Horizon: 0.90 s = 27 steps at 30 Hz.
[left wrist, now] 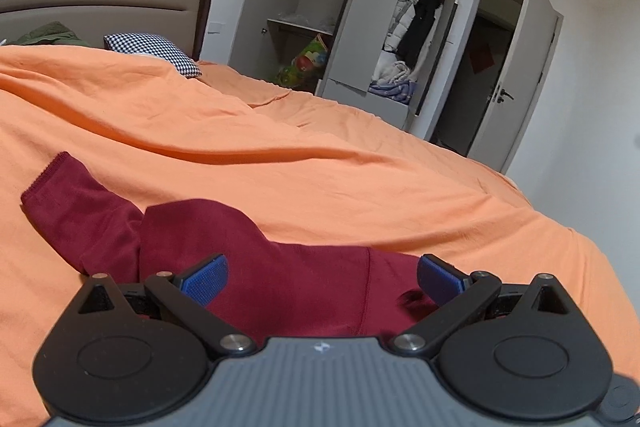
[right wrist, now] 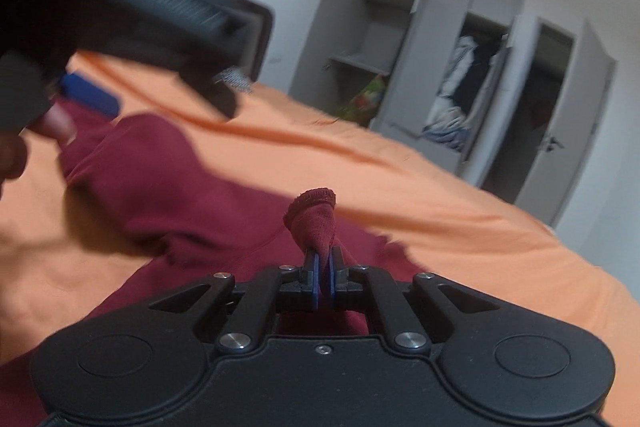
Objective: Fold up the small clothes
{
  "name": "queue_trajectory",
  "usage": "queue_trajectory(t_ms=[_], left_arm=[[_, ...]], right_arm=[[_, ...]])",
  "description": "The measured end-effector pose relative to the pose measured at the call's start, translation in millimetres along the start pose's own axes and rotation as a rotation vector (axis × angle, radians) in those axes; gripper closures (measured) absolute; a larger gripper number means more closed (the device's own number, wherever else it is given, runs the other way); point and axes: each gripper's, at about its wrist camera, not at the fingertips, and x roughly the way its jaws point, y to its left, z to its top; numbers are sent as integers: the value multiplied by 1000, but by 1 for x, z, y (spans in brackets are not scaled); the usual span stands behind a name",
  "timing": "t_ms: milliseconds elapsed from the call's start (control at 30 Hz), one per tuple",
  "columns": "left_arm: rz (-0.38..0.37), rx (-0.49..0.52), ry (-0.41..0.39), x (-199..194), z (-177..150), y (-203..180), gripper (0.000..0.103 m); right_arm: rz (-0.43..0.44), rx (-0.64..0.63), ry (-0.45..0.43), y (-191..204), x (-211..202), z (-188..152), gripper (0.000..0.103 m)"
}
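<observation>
Right gripper (right wrist: 323,277) fingers pinched tight on one sleeve cuff (right wrist: 314,205) of the single maroon top (left wrist: 280,279). Left gripper (left wrist: 320,281) fingers spread wide over the top, probably not touching. Top lies on orange bed (left wrist: 320,167).

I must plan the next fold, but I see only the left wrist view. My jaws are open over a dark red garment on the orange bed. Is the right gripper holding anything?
Observer: Yes. The right gripper is shut on a sleeve cuff of the red garment.
Operator: Is this cuff flat on the bed?
Observer: No, it stands up from between the jaws, above the garment body.
Operator: Where is my left gripper relative to it?
Observer: The left gripper appears blurred at the upper left of the right wrist view, apart from the cuff, over the garment's far part.
</observation>
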Motion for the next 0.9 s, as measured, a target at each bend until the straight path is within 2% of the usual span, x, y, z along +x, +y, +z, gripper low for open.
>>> queue_trajectory(t_ms=[67, 167, 233, 300, 333, 400, 467, 567, 667, 767, 900], left_arm=[[-6, 10, 8, 4, -4, -3, 0], [-14, 36, 22, 10, -10, -9, 0], [-21, 50, 35, 14, -15, -15, 0], [-30, 59, 49, 19, -21, -22, 0], [-32, 64, 56, 22, -24, -24, 0], [-28, 79, 71, 27, -31, -30, 0], [-22, 104, 86, 34, -39, -35, 0], [5, 143, 113, 45, -54, -43, 0], [26, 178, 141, 53, -70, -51, 0], [57, 206, 164, 58, -84, -56, 0], [96, 214, 192, 64, -100, -53, 0]], right_arm=[[20, -21, 27, 4, 0, -8, 96], [52, -21, 57, 5, -10, -17, 85], [67, -16, 63, 5, -17, -20, 68], [84, 3, 66, 0, -23, -20, 41], [91, 13, 65, -4, -30, -20, 37], [86, 39, 68, -17, -45, -25, 19], [84, 91, 72, -37, -65, -34, 12], [63, 199, 89, -80, -91, -50, 4], [-19, 294, 122, -128, -108, -67, 4], [-96, 434, 171, -179, -112, -85, 4], [-108, 682, 199, -242, -97, -106, 5]])
